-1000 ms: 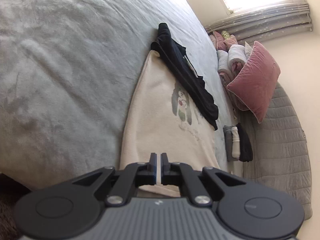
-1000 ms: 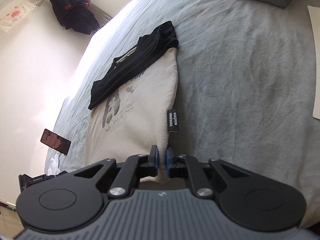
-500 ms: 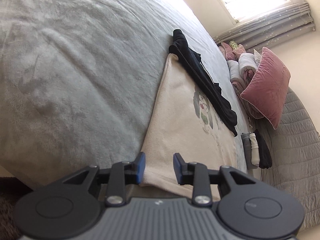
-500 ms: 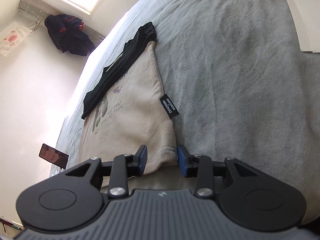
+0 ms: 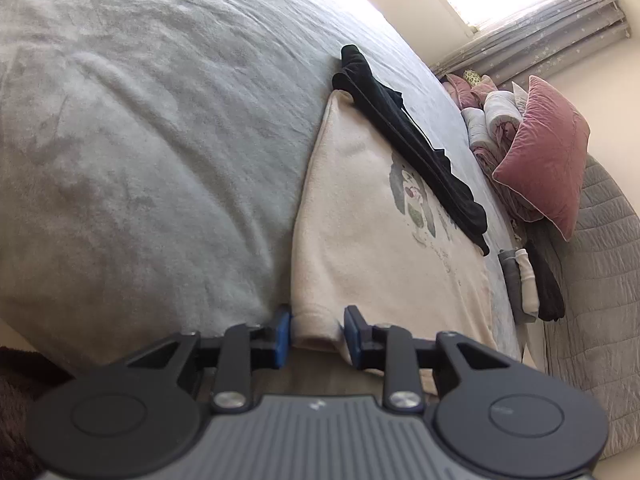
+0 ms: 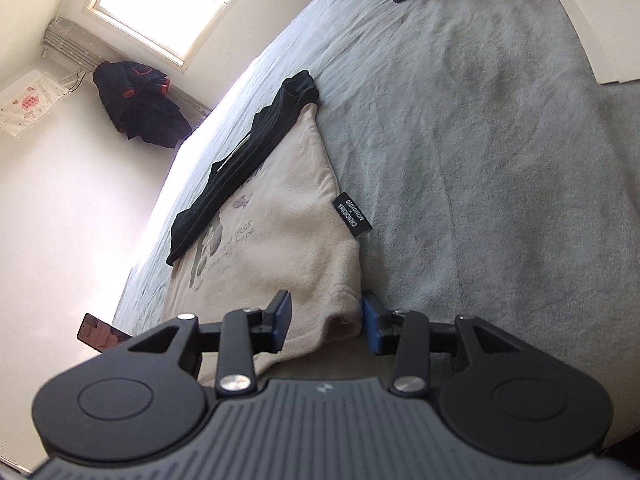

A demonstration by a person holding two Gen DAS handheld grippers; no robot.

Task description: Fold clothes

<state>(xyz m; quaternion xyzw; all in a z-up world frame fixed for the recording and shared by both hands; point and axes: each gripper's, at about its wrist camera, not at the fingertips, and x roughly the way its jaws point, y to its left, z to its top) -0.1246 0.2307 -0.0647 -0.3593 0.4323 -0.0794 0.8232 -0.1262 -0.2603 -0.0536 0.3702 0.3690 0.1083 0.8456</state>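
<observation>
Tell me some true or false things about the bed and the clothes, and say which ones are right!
1. Both hand-held grippers, left and right, are open. True.
2. A black garment lies across the far end of the cream garment. True.
3. The pink pillow sits on top of the cream garment. False: it leans by the pile of bedding at the far side of the bed.
4. A phone lies on the grey blanket. True.
5. The cream garment hangs in the air. False: it lies flat on the blanket.
</observation>
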